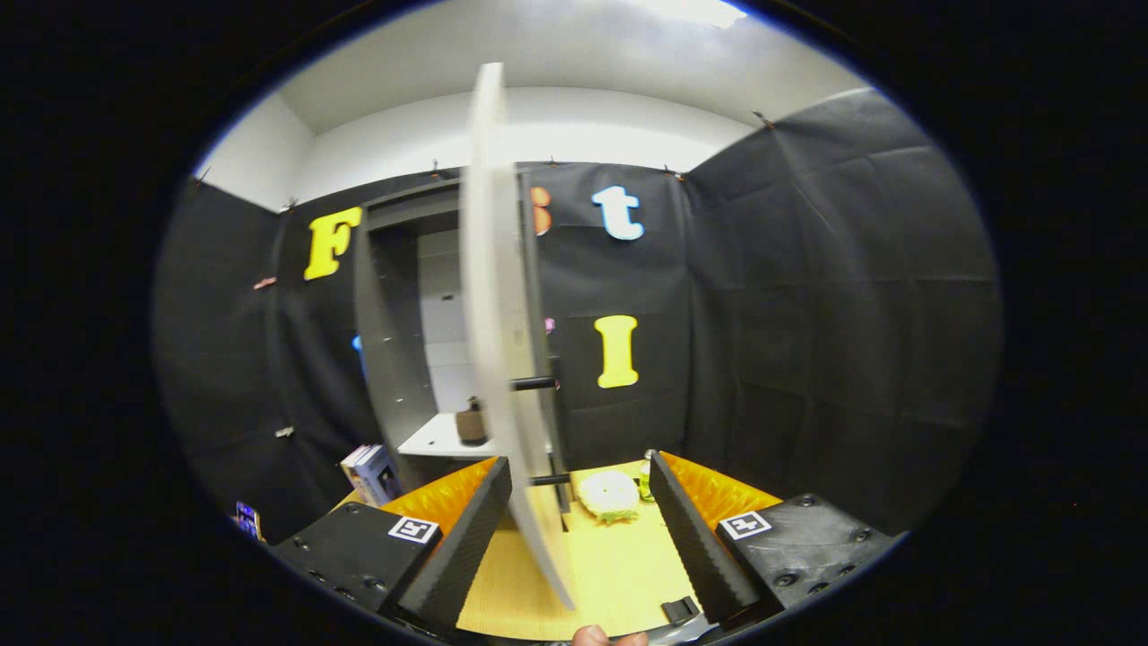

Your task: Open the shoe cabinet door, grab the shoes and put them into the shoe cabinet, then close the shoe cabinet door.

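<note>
Gripper fingers spread; open cabinet door between them. Shoe cabinet, at 11 o'clock, holds a brown shoe.

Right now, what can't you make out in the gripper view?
- Cabinet interior: the open door, seen edge-on, hides its right side.
- Brown object on the shelf: too small to identify.
- Pale round item beyond the fingers: too small to tell if it is a shoe.
- Gripper: open, door edge between the fingers; contact with the door is unclear.
</note>
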